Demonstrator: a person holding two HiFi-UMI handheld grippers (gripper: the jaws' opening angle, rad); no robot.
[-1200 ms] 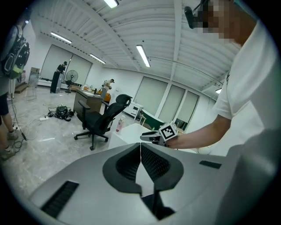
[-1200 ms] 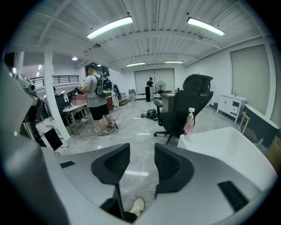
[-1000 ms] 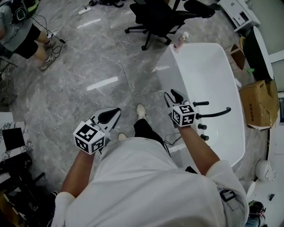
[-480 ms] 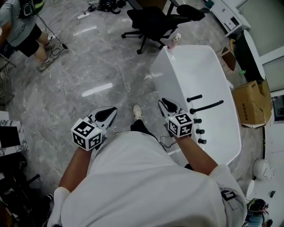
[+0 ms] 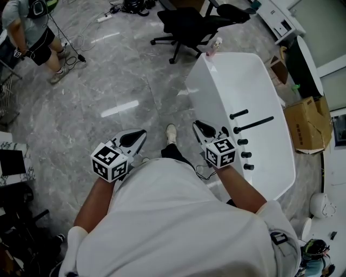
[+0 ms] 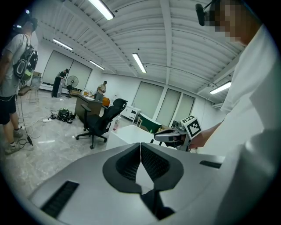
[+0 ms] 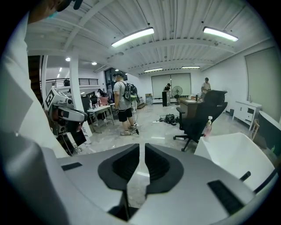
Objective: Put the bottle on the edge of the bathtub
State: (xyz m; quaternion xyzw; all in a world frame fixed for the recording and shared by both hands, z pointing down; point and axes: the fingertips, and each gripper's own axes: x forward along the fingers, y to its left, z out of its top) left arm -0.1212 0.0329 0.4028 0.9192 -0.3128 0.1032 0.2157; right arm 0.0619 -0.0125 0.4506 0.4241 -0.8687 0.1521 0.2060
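Note:
A small pink-and-white bottle (image 5: 216,46) stands upright on the far corner of the white bathtub (image 5: 201,81); it also shows in the left gripper view (image 6: 116,124) and the right gripper view (image 7: 208,125). My left gripper (image 5: 136,138) hangs over the grey floor, well left of the tub, its jaws shut and empty (image 6: 140,146). My right gripper (image 5: 205,129) hovers beside the tub's near left rim, far from the bottle. Its jaws (image 7: 142,147) are closing, a narrow slit remains, and nothing is between them.
A black faucet and knobs (image 5: 250,125) sit on the tub's right rim. A black office chair (image 5: 189,21) stands just beyond the bottle. Cardboard boxes (image 5: 307,125) lie right of the tub. A person (image 5: 30,27) stands at the far left near floor cables (image 5: 102,13).
The right gripper's jaws have narrowed and it has dropped slightly toward the body. The left gripper has barely moved. The bottle stays put on the tub corner.

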